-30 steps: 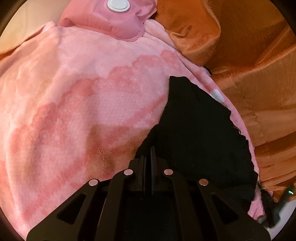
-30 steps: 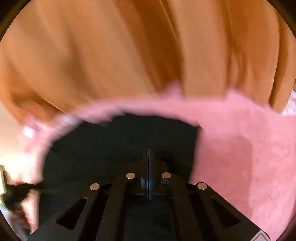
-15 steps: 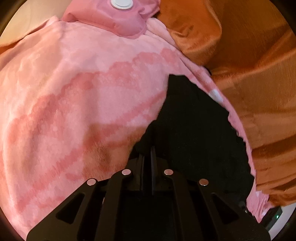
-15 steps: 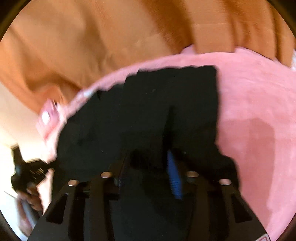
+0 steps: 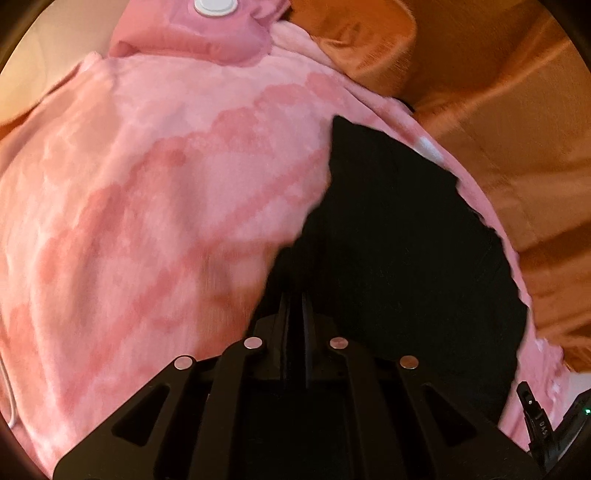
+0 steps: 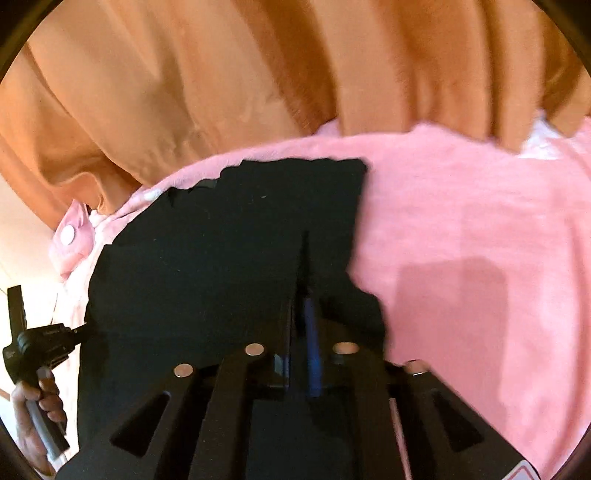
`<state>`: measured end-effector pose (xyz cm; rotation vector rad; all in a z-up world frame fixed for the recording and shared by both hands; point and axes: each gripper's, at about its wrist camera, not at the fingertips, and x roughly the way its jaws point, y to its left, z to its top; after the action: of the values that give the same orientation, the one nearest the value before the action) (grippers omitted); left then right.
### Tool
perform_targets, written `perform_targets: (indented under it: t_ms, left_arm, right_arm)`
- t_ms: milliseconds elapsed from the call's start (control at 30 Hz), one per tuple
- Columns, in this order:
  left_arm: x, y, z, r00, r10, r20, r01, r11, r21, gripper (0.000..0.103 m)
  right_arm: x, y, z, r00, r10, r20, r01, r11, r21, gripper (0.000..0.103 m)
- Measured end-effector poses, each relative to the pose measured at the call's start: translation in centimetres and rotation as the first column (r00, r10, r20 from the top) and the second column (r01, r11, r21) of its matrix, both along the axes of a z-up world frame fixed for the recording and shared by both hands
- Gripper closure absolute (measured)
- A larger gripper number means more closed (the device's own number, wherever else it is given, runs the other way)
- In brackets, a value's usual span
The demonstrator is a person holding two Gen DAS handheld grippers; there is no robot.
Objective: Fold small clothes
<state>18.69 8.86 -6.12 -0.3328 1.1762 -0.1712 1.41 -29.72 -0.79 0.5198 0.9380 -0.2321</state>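
A small black garment (image 5: 406,258) lies on a pink patterned blanket (image 5: 147,203), close to the blanket's right edge. My left gripper (image 5: 294,297) is shut, and its tips pinch the garment's near left corner. In the right wrist view the garment (image 6: 229,240) spreads ahead and to the left, and the left gripper (image 6: 75,332) holds its left edge, carried by a hand (image 6: 40,402). My right gripper (image 6: 300,280) hovers over the garment's right part. Its jaws are opening with a narrow gap, and no cloth shows pinched between them.
Orange draped fabric (image 6: 258,81) hangs right behind the blanket's far edge and also fills the right of the left view as orange fabric (image 5: 498,110). A pink pouch with a white round button (image 5: 216,22) lies at the blanket's far end. Bare pink blanket (image 6: 480,258) stretches to the right.
My right gripper pulled back across the blanket, so more of the black garment now lies spread before it, and its jaws have parted. The left gripper stays shut on the corner.
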Motion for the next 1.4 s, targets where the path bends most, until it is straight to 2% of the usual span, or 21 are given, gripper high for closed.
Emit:
perform_targets:
  t_ms: [67,100,133,233,333,400,433,467,533,600,633,667,700,733,833,900,1067,1133,1267,1333,1400]
  left_arm:
    - [-2.3,0.9,1.2,0.998,-0.063,0.006,0.063,0.998,-0.015,0.087]
    - [-3.6,1.4,1.7,0.996,-0.087,0.019,0.087,0.996,-0.007,0.072]
    - [-5.6,2.1,2.3,0.994,-0.106,0.034,0.105,0.994,0.017,0.057]
    - [-11.3,4.5,2.7,0.990,-0.129,0.055,0.125,0.990,0.069,0.033]
    - [-16.2,7.4,1.4,0.993,-0.115,0.032,0.110,0.987,0.113,0.030]
    - [-19.1,9.8,-0.4,0.997,-0.063,-0.045,0.066,0.996,0.054,0.030]
    - [-19.7,10.4,-1.0,0.997,-0.044,-0.066,0.045,0.999,0.014,0.029]
    - [-20.7,10.9,-0.6,1.000,-0.012,-0.020,0.012,1.000,-0.005,0.026]
    - [-21.2,10.7,-1.0,0.999,-0.024,-0.034,0.024,1.000,0.002,0.022]
    - [-21.6,9.6,-1.0,0.997,-0.070,-0.009,0.071,0.994,0.081,0.028]
    - [-21.8,9.1,-1.0,0.995,-0.097,0.003,0.097,0.989,0.111,0.044]
    - [-21.9,8.7,-0.8,0.994,-0.109,0.010,0.107,0.985,0.136,0.055]
    - [-22.0,8.5,-0.7,0.993,-0.118,0.012,0.115,0.982,0.151,0.087]
    - [-21.9,8.4,-0.8,0.992,-0.125,0.000,0.124,0.985,0.123,0.098]
    - [-23.1,9.1,0.7,0.992,-0.124,0.015,0.123,0.992,0.042,0.099]
    - [-25.1,8.6,2.9,0.982,-0.176,0.071,0.173,0.984,0.050,0.099]
    - [-31.6,7.7,6.5,0.954,-0.278,0.110,0.277,0.961,0.020,0.099]
    - [-34.4,8.0,6.9,0.949,-0.300,0.101,0.299,0.954,0.028,0.099]
    - [-40.8,10.1,7.1,0.958,-0.286,0.034,0.287,0.957,-0.048,0.099]
    - [-42.6,10.6,8.5,0.968,-0.250,0.037,0.252,0.965,-0.075,0.099]
    - [-41.8,10.3,10.7,0.966,-0.244,0.085,0.252,0.963,-0.093,0.099]
  right_arm:
    - [-4.4,0.4,1.7,1.000,0.006,0.005,-0.006,1.000,-0.025,0.060]
    - [-6.2,0.5,2.1,1.000,0.001,-0.003,-0.001,0.999,-0.032,0.046]
    - [-9.0,0.9,2.2,1.000,-0.002,-0.026,0.002,1.000,-0.030,0.042]
    - [-15.5,2.9,1.5,0.993,0.056,-0.103,-0.053,0.998,0.033,0.042]
    - [-20.9,5.6,-0.8,0.978,0.099,-0.182,-0.085,0.993,0.086,0.042]
    - [-22.7,6.8,-2.5,0.976,0.115,-0.187,-0.080,0.979,0.189,0.040]
    - [-23.0,7.1,-2.3,0.982,0.103,-0.156,-0.078,0.984,0.159,0.039]
    - [-22.9,7.4,-2.5,0.981,0.107,-0.160,-0.084,0.987,0.140,0.039]
    - [-22.5,7.8,-2.5,0.985,0.107,-0.136,-0.089,0.987,0.132,0.037]
    - [-22.1,8.0,-2.6,0.989,0.098,-0.115,-0.083,0.989,0.124,0.043]
    - [-21.4,8.2,-2.6,0.989,0.111,-0.098,-0.098,0.987,0.125,0.080]
    - [-20.7,8.3,-3.0,0.988,0.123,-0.096,-0.109,0.983,0.148,0.097]
    - [-20.2,8.2,-3.1,0.989,0.122,-0.083,-0.105,0.977,0.185,0.097]
    - [-20.3,8.2,-2.7,0.991,0.115,-0.071,-0.100,0.977,0.189,0.097]
    - [-21.3,7.8,0.7,0.996,0.093,-0.002,-0.092,0.987,0.135,0.098]
    - [-23.7,6.7,3.8,0.995,0.083,0.046,-0.087,0.993,0.078,0.098]
    - [-30.2,5.0,7.9,0.997,0.070,0.039,-0.069,0.997,-0.025,0.099]
    - [-33.9,4.6,8.6,0.998,0.065,0.003,-0.065,0.998,-0.024,0.099]
    - [-40.6,5.6,9.0,0.992,0.086,-0.094,-0.084,0.996,0.026,0.099]
    - [-42.5,6.2,10.3,0.991,0.090,-0.099,-0.086,0.995,0.041,0.099]
    - [-42.8,6.0,12.4,0.994,0.092,-0.057,-0.091,0.995,0.034,0.099]
